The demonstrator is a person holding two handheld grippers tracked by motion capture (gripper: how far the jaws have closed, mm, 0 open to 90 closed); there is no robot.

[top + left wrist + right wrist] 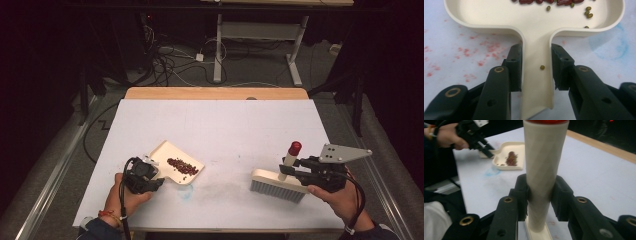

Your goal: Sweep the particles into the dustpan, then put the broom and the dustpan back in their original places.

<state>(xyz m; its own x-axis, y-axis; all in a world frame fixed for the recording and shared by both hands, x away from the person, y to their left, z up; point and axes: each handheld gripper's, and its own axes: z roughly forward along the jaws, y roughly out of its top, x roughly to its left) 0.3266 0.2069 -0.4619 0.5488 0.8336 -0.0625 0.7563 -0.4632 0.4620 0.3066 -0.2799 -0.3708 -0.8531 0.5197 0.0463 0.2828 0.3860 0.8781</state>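
Note:
A cream dustpan (167, 148) lies on the white table left of centre, with a small heap of red and green beans (182, 166) in it. My left gripper (159, 176) is shut on the dustpan's handle (536, 82); both pads press its sides, and one green bean (542, 67) lies on the handle. At the right, a cream brush (277, 186) rests bristles down on the table. My right gripper (290, 167) is shut on its upright handle (545, 152), which carries a red cap (295, 147). From the right gripper view the dustpan (499, 161) and left gripper (484, 147) lie far off.
The white sheet (225, 125) covers the table, with a wooden strip (215, 93) along the far edge. A faint blue stain (186, 194) and reddish specks (486, 47) mark the surface near the dustpan. Cables and table legs stand on the floor beyond.

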